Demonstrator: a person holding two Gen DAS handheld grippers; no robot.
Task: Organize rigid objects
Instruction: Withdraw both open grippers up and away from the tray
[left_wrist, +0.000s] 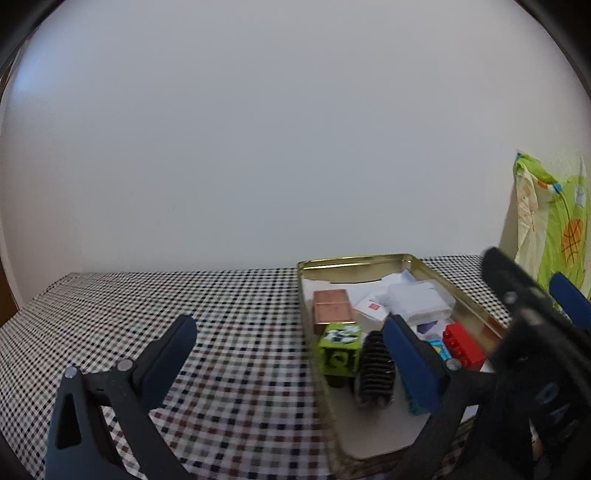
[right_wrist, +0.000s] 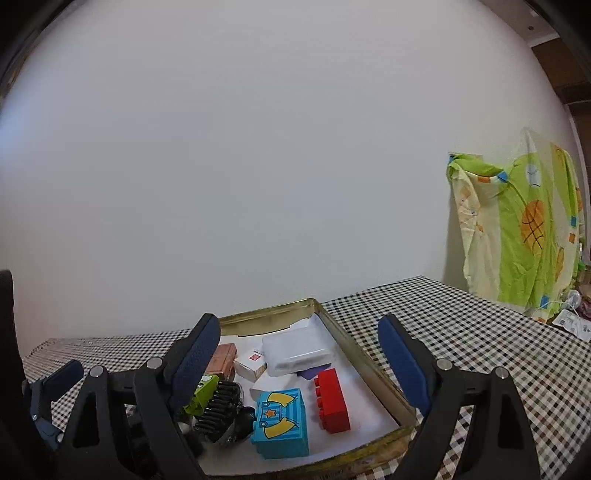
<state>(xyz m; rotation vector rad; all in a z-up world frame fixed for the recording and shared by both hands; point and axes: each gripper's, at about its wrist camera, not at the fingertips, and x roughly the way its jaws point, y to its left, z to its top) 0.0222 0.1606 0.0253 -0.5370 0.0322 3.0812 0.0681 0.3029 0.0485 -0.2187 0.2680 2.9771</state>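
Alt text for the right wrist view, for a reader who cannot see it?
Open right tongs hover over a gold tin on a checkered tablecloth, holding a red brick, blue block, white case and black-wheeled green toy.

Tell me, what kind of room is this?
Probably a home room: a table under a black-and-white checked cloth, a child's green basketball-print sheet draped by the plain wall, and a gold metal tin holding toy blocks.

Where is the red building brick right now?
In the right wrist view the red brick lies inside the gold tin, near its right wall, just right of the blue printed block and in front of the white case.
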